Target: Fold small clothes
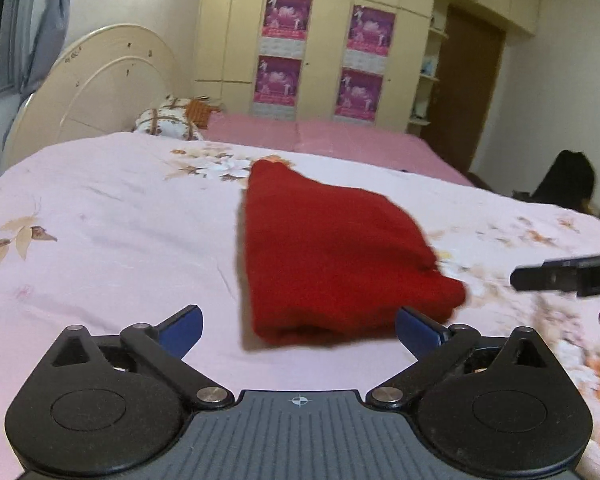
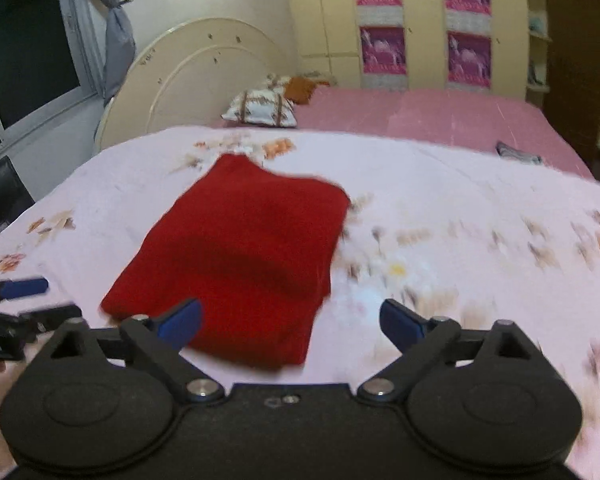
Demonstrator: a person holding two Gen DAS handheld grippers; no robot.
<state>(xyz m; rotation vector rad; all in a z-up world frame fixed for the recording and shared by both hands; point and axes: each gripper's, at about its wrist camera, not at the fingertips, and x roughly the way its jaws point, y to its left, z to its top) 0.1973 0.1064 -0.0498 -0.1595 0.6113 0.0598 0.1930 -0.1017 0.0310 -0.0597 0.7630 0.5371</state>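
A folded red garment (image 1: 324, 256) lies flat on the pale floral bedspread (image 1: 112, 220). My left gripper (image 1: 298, 326) is open and empty, its blue fingertips just short of the garment's near edge. In the right wrist view the same red garment (image 2: 244, 256) lies ahead and to the left. My right gripper (image 2: 290, 322) is open and empty above the garment's near right corner. The right gripper shows at the right edge of the left wrist view (image 1: 564, 276). The left gripper shows at the left edge of the right wrist view (image 2: 16, 300).
A pink sheet (image 1: 340, 140) covers the far half of the bed, with a patterned pillow (image 1: 170, 122) by the cream headboard (image 1: 96, 88). A small dark cloth (image 2: 518, 152) lies at the far right of the bed. Wardrobes with posters (image 1: 320, 56) stand behind.
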